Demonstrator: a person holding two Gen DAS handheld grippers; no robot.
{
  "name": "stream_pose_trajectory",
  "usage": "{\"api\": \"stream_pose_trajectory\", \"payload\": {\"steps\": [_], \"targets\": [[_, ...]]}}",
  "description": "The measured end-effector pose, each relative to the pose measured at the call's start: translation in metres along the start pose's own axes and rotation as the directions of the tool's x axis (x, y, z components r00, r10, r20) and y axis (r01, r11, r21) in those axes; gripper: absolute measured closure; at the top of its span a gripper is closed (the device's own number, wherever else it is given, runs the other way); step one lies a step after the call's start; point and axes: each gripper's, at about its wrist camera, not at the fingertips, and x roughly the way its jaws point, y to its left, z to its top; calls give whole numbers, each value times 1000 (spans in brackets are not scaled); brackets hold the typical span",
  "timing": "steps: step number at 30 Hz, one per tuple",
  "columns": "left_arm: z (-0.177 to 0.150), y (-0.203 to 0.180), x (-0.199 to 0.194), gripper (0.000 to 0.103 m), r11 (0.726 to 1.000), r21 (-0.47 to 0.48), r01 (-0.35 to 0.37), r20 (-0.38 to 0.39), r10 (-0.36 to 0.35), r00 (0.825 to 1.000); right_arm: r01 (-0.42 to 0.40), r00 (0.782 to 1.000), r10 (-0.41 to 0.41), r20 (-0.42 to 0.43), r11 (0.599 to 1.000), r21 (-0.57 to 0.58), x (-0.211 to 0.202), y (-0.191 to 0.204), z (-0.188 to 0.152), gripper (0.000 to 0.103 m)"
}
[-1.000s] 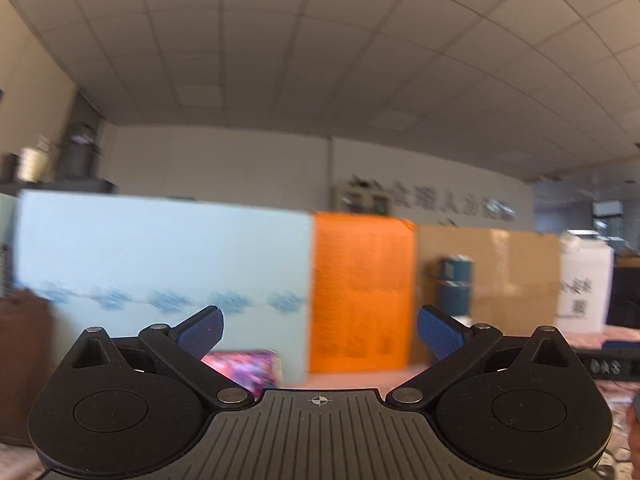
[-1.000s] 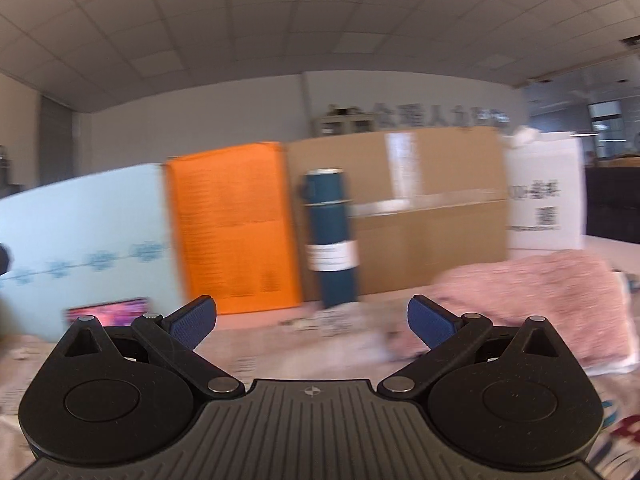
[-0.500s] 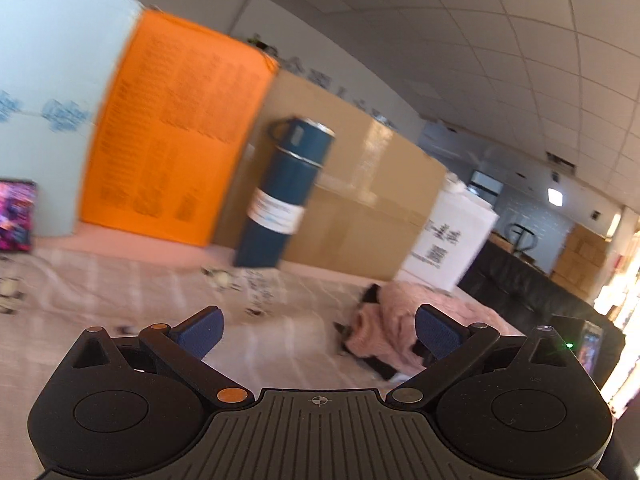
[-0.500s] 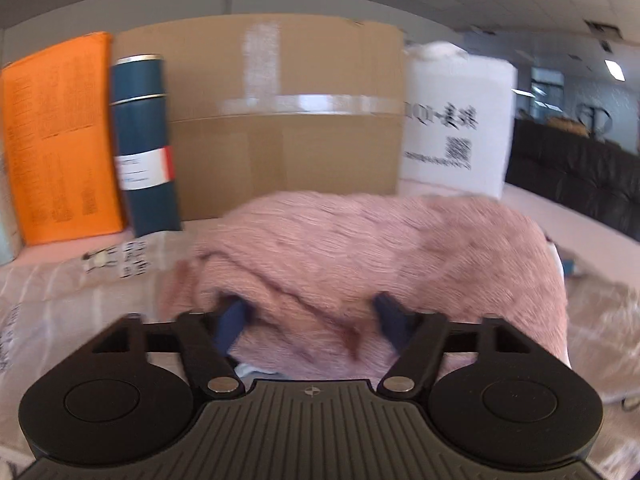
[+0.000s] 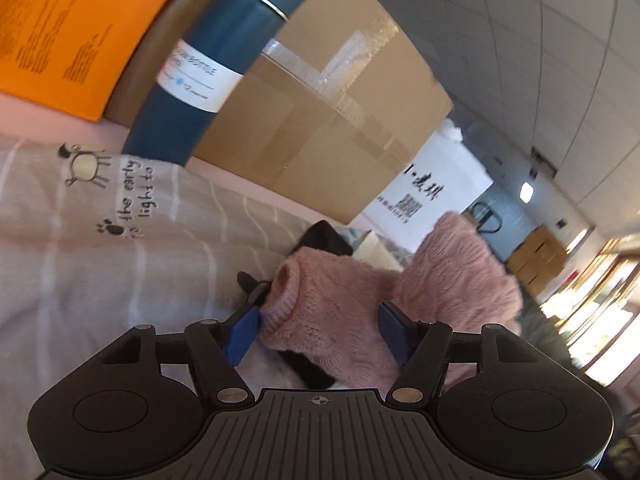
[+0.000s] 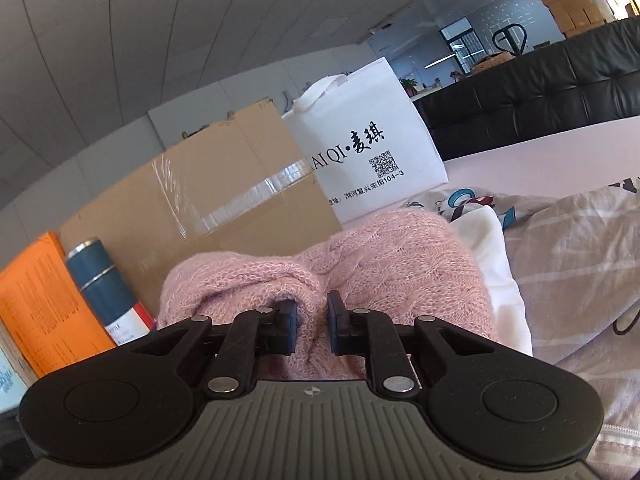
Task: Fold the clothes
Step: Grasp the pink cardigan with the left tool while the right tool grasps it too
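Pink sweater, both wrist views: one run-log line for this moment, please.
stage: grasping | left gripper: closing around pink sweater sleeve | right gripper: closing, pinching sweater fold | sweater: bunched on striped cloth

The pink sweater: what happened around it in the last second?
Both grippers swung down from facing the wall to the pink sweater. The right gripper has its jaws closing on a fold of the knit. The left gripper has its jaws closing around a sleeve end, pads not clearly pressing yet. The blue bottle, cardboard box and white bag stayed put.
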Motion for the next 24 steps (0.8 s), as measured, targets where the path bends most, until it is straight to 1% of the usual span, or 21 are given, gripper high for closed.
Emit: {"api": "stream_pose_trajectory", "payload": {"steps": [2, 3, 4, 6, 8, 10, 11, 13, 15, 19, 23, 24], "targets": [[-3, -13, 3, 56, 996, 79, -44, 26, 42, 999, -8, 1000, 8, 3, 1000, 9, -1, -1, 1, 89], [-5, -20, 4, 74, 990, 127, -66, 32, 63, 998, -15, 1000, 15, 6, 1000, 14, -2, -1, 1, 89], [-8, -27, 4, 80, 981, 176, -81, 40, 75, 996, -21, 1000, 21, 9, 1000, 20, -3, -1, 1, 89], [-15, -42, 2, 84, 956, 275, -106, 60, 93, 994, -49, 999, 49, 17, 998, 29, -6, -1, 1, 90], [-19, -56, -5, 85, 929, 348, -126, 108, 94, 990, -77, 997, 77, 28, 997, 20, -8, 1, 0, 90], [-24, -66, -14, 86, 906, 402, -128, 148, 73, 986, -122, 991, 121, 49, 993, 9, -13, 3, 0, 91], [-25, -70, -20, 86, 903, 412, -121, 160, 59, 985, -157, 986, 156, 66, 988, 10, -17, 3, 0, 91], [-25, -75, -33, 87, 903, 418, -102, 180, 28, 983, -235, 968, 233, 96, 972, 17, -25, 4, 1, 92], [-23, -75, -47, 87, 904, 418, -90, 196, 7, 981, -315, 944, 311, 112, 949, 27, -32, 5, 3, 92], [-14, -72, -79, 87, 913, 403, -65, 226, -30, 974, -399, 913, 395, 102, 916, 31, -46, 25, 10, 93], [-2, -62, -121, 87, 922, 380, -67, 277, -44, 960, -492, 870, 489, 71, 869, 49, -63, 59, 12, 93], [0, -57, -135, 87, 924, 375, -78, 293, -38, 955, -515, 857, 512, 59, 856, 45, -67, 71, 10, 93]]}}
